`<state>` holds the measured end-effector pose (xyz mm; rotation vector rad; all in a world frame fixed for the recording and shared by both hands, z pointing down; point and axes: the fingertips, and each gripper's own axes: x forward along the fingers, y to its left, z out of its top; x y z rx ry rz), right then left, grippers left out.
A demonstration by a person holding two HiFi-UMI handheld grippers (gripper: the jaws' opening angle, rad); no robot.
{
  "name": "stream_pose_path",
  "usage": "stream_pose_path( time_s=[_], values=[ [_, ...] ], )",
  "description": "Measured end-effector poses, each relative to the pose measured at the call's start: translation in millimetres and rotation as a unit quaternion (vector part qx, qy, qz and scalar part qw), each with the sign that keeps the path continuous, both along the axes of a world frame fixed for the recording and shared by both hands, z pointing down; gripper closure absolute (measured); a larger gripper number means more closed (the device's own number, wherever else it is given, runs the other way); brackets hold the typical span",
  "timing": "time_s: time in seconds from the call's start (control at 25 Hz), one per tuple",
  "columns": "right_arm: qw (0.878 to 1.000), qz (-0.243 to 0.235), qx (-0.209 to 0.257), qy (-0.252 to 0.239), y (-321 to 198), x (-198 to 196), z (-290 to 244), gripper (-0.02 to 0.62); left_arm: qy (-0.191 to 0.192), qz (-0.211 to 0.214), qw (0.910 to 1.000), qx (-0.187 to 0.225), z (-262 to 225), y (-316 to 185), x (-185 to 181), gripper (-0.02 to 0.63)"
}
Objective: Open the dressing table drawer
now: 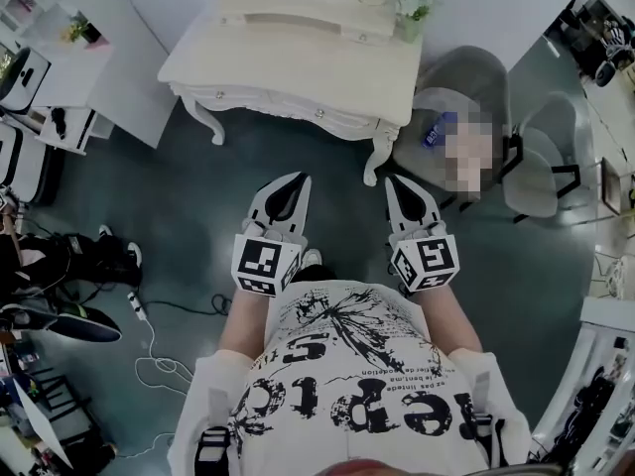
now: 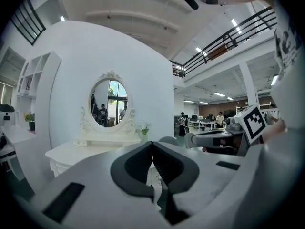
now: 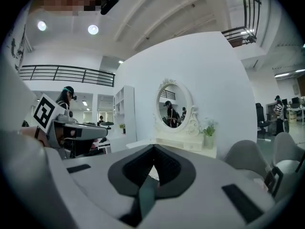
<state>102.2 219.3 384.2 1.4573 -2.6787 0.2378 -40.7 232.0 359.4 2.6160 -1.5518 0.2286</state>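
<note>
Drawer: in the front rail of the dressing table, under the tabletop edge that faced me; the drawer front was at the top of the head view, at 12 o'clock from my body.
Drawer pull: a small dot on the front may have been a knob; too small for me to be sure.
Drawer long axis: it ran across me, roughly 9 to 3 o'clock, with the 3 o'clock end slightly nearer to me. I judged the pull would have to come straight back toward 6 o'clock.
Left gripper: clenched with nothing between its jaws and pointing at 12 o'clock. The middle of the drawer front lay straight ahead of it, well apart.
Right gripper: also clenched on nothing. The drawer's middle lay at about 11 o'clock from it, and the table's front right leg was just ahead.
Nearer hand: I judged the left better lined up with the drawer's middle; both tips were about equally far from the front rail.
Left gripper view: the table was ahead at 11 o'clock, beyond the closed tips.
Right gripper view: the table was at 1 o'clock, beyond the tips.
Clearance: a grey chair stood at 2 o'clock, beside the table's right end.
</note>
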Motion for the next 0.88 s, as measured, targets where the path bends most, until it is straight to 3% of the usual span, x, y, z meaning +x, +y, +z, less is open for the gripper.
stream_pose_path(
  time_s=[0.36,0.68,0.88],
  values=[
    [0.999,0.037,-0.009,-0.003,-90.4,-76.1,-0.1,0.578,-0.003,0.016,0.9998,-0.015,2.5,-87.8,-87.1,0.586],
    [0.999,0.036,-0.024,0.007,-168.4,-95.3,20.8,0.578,0.006,0.001,0.9991,-0.042,29.6,-157.4,-113.6,0.586],
    [0.999,0.023,-0.02,0.013,-245.2,-88.1,27.6,0.578,0.003,-0.011,0.999,-0.042,37.5,-227.5,-107.0,0.587]
  ],
)
